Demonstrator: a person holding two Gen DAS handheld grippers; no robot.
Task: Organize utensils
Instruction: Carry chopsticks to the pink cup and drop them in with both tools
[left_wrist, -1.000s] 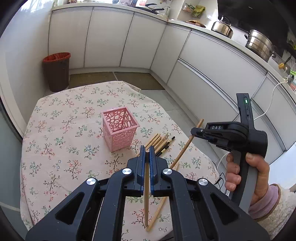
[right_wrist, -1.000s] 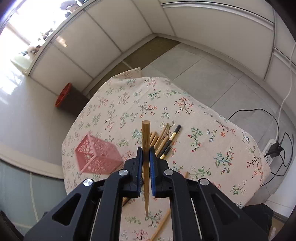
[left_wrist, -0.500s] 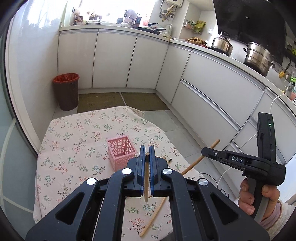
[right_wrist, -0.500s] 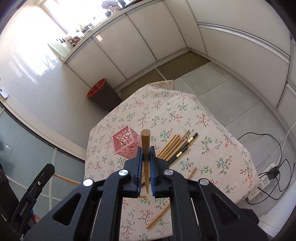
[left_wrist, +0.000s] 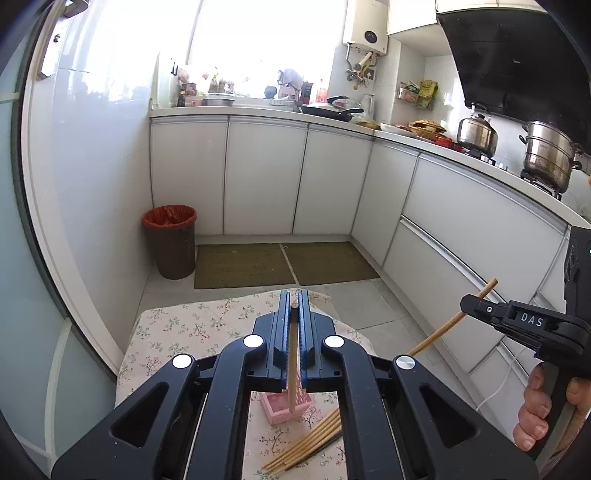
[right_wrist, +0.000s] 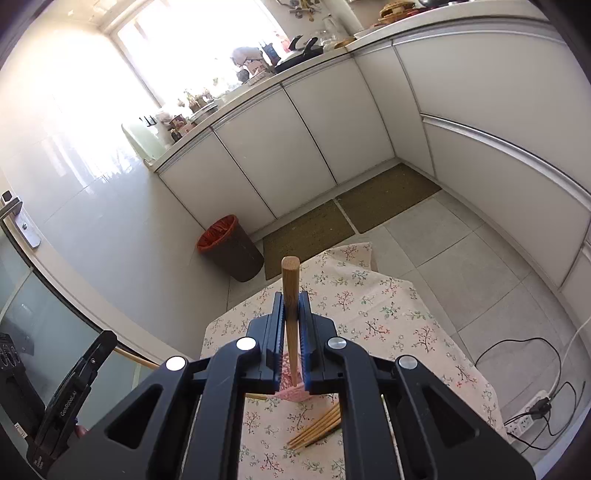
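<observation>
My left gripper (left_wrist: 294, 306) is shut on a wooden chopstick (left_wrist: 293, 354) that hangs down over the pink perforated basket (left_wrist: 282, 404) on the floral table. My right gripper (right_wrist: 291, 306) is shut on another wooden chopstick (right_wrist: 290, 295), held upright above the same basket (right_wrist: 291, 391). The right gripper also shows at the right of the left wrist view (left_wrist: 472, 306) with its chopstick (left_wrist: 443, 328). The left gripper shows at the lower left of the right wrist view (right_wrist: 99, 343). A bundle of chopsticks lies on the cloth beside the basket (left_wrist: 306, 443) (right_wrist: 316, 428).
The round table with floral cloth (right_wrist: 388, 314) stands on a tiled floor. A brown bin with a red liner (left_wrist: 171, 240) stands by the white cabinets (left_wrist: 266, 177). A power strip and cables (right_wrist: 532, 413) lie on the floor at right. Pots (left_wrist: 546, 158) sit on the counter.
Both grippers have risen well above the table and tilted up with their chopsticks. The basket and the chopstick bundle now sit low, behind the jaws.
</observation>
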